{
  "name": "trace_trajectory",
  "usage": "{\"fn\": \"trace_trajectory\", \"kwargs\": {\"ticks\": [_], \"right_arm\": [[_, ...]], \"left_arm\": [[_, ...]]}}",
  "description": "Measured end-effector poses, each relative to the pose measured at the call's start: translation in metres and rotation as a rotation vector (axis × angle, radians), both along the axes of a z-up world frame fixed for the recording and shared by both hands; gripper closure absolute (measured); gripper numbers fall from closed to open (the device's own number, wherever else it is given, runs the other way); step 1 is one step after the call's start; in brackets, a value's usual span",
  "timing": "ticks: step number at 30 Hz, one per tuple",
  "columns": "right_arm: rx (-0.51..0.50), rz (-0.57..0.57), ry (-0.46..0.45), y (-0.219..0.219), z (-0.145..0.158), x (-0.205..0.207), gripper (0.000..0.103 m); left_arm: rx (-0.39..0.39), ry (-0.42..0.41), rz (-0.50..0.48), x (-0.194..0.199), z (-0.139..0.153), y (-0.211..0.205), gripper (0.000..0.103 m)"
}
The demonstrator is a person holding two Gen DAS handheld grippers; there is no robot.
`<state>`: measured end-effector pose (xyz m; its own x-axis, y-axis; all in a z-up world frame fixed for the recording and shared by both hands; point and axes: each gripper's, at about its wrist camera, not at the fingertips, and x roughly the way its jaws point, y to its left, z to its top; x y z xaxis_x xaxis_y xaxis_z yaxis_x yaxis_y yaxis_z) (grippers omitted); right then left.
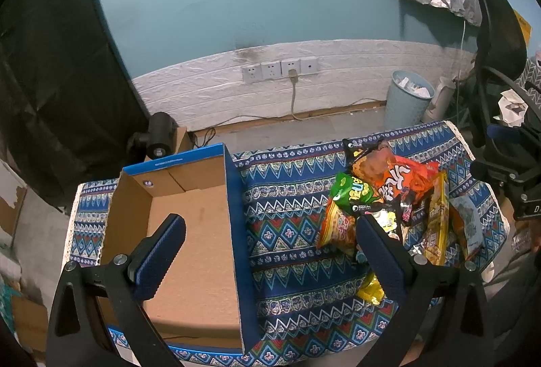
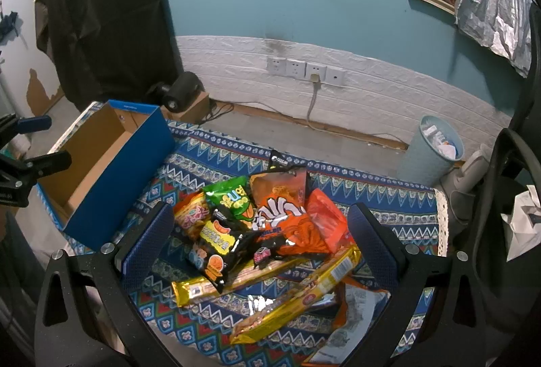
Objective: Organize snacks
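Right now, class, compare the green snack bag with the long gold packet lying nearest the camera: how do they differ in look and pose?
The green snack bag is short and puffy; the long gold packet is slim and stretched out. The green bag rests on top of the pile, partly on other bags, while the gold packet lies low at the pile's near edge, running diagonally. Both sit on the patterned cloth, outside the cardboard box, and neither is held.
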<state>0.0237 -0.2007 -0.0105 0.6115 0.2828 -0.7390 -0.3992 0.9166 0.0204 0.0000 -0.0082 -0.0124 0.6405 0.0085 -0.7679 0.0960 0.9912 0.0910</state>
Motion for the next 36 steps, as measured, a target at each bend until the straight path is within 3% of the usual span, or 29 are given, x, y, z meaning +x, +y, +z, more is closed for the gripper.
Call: {"fn": "trace_trajectory", "kwargs": {"ticks": [36], "right_arm": [[-0.007,-0.004,0.016,-0.0025,-0.0005,0.0006,0.003]], "left_arm": [[0.003,0.003,-0.004,-0.0021,-0.0036,-0.0014,0.001]]}}
